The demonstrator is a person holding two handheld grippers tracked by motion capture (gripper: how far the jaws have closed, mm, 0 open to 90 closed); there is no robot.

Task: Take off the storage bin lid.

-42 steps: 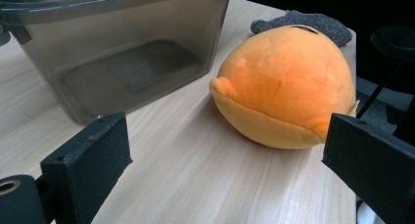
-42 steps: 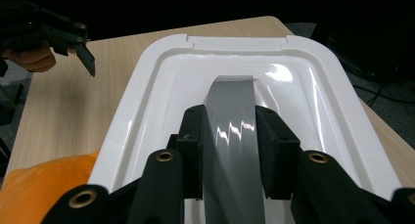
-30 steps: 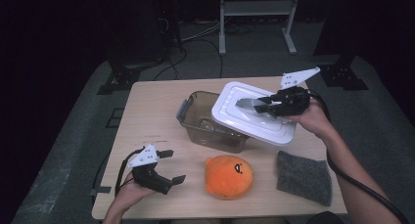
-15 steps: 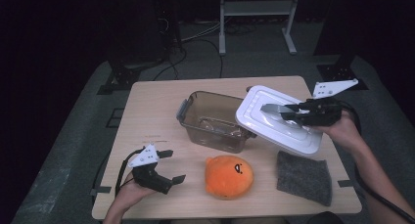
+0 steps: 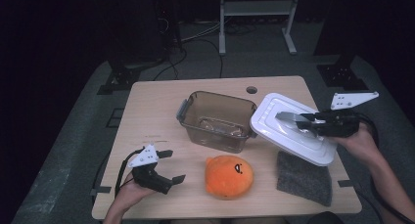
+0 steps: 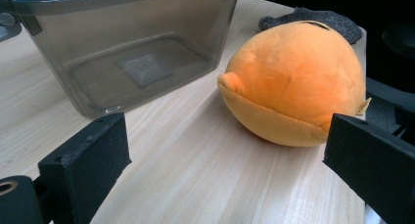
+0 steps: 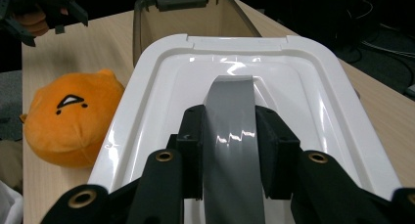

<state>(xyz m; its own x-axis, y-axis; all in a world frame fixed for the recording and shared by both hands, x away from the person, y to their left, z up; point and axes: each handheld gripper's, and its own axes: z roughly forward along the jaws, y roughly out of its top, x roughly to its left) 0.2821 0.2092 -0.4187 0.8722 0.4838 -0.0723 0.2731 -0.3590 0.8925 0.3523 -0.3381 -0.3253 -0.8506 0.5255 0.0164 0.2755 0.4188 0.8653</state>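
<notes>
A smoky clear plastic bin (image 5: 219, 120) stands uncovered mid-table; its wall (image 6: 127, 43) fills the upper left of the left gripper view. Its white lid (image 5: 293, 128) hangs tilted to the bin's right, off the bin, with my right gripper (image 5: 304, 120) shut on the lid's grey handle (image 7: 232, 136). The lid (image 7: 313, 87) spreads across the right gripper view. An orange plush ball (image 5: 228, 176) with a drawn face lies in front of the bin. My left gripper (image 5: 167, 166) rests open near the front left edge, its jaws pointing at the plush (image 6: 293, 82).
A dark grey felt pad (image 5: 303, 177) lies at the front right, below the raised lid. The wooden table (image 5: 151, 106) has a small hole (image 5: 251, 90) near its far edge. A metal stand and cables sit on the floor beyond.
My right gripper has carried the lid off the bin to the right and slightly toward me, leaving the bin uncovered. The left gripper stayed put.
</notes>
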